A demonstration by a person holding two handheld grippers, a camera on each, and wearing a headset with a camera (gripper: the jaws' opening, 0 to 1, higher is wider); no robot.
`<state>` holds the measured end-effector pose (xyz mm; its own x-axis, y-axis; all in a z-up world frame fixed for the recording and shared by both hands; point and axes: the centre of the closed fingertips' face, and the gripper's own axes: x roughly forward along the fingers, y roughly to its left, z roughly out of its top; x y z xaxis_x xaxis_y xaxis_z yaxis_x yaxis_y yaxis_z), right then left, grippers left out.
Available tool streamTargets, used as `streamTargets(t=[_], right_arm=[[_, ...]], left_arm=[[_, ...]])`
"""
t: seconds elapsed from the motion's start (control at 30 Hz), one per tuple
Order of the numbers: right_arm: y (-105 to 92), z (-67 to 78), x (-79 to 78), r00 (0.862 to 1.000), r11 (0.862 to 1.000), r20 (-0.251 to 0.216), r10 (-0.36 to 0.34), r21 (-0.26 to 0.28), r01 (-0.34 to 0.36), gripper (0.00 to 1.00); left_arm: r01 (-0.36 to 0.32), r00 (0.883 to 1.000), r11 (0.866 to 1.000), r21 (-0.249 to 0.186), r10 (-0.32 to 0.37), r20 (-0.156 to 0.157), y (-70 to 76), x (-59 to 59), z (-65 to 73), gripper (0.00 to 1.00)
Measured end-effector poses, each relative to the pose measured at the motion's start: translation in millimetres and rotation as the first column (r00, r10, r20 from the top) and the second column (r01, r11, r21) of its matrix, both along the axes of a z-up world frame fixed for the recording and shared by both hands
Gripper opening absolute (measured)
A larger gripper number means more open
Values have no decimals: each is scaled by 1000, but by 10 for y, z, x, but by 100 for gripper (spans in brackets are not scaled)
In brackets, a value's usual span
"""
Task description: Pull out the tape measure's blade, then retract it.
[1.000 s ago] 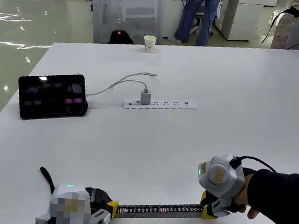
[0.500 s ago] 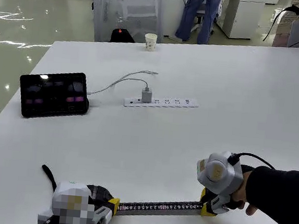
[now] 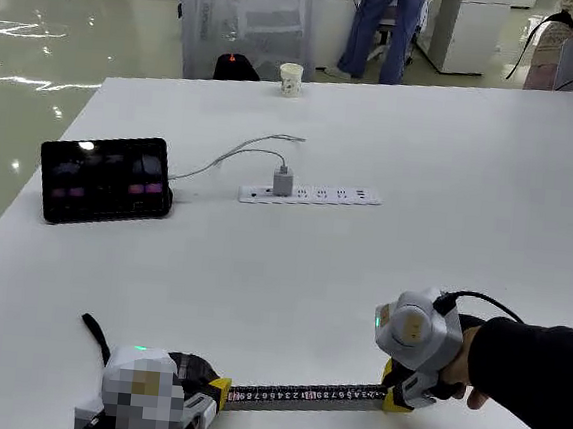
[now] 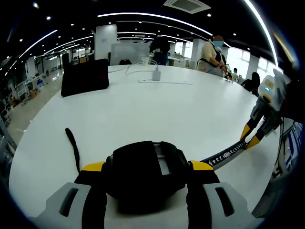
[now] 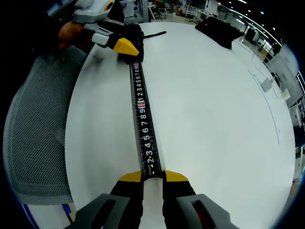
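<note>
A black tape measure case (image 4: 145, 171) sits between the yellow-tipped jaws of my left gripper (image 3: 212, 397), which is shut on it at the table's near left edge. Its wrist strap (image 3: 93, 334) trails on the table behind it. The blade (image 3: 303, 396) lies drawn out flat on the white table (image 3: 362, 271), numbers up, running right to my right gripper (image 3: 397, 398). In the right gripper view the blade (image 5: 142, 119) ends between the two yellow jaw tips of the right gripper (image 5: 153, 177), which are shut on its end. The case (image 5: 132, 39) lies at the far end of the blade.
A dark tablet (image 3: 104, 179) stands at the left. A white power strip (image 3: 308, 193) with a plugged charger and cable lies mid-table. A paper cup (image 3: 290, 78) is at the far edge by a mesh chair (image 3: 245, 25). A person (image 3: 384, 22) stands beyond.
The right gripper has drawn slightly left toward the case, so the visible blade looks a little shorter. The whole view has also shifted with the head.
</note>
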<state>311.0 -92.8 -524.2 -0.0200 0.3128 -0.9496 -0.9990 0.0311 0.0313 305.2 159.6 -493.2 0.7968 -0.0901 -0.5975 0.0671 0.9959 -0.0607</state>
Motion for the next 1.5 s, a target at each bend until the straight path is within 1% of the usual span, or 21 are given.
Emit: streamTargets(t=[0.63, 0.8, 0.97, 1.17, 1.5], right_arm=[[68, 5, 13, 1000, 1000, -5, -5, 7, 5, 11], [84, 3, 5, 1000, 1000, 1, 9, -7, -9, 11], [91, 4, 4, 1000, 1000, -2, -1, -5, 1, 11], [107, 2, 2, 1000, 1000, 3, 8, -6, -8, 11], [146, 2, -1, 1000, 1000, -3, 6, -1, -6, 11]], left_arm=[[0, 1000, 1000, 1, 0, -1, 5, 3, -7, 63], [1, 1000, 1000, 1, -1, -3, 4, -2, -9, 63], [0, 1000, 1000, 1, 0, -4, 3, -1, -10, 63], [2, 1000, 1000, 0, -2, -3, 2, 4, -14, 63], [3, 1000, 1000, 0, -3, -3, 11, 3, -19, 63]])
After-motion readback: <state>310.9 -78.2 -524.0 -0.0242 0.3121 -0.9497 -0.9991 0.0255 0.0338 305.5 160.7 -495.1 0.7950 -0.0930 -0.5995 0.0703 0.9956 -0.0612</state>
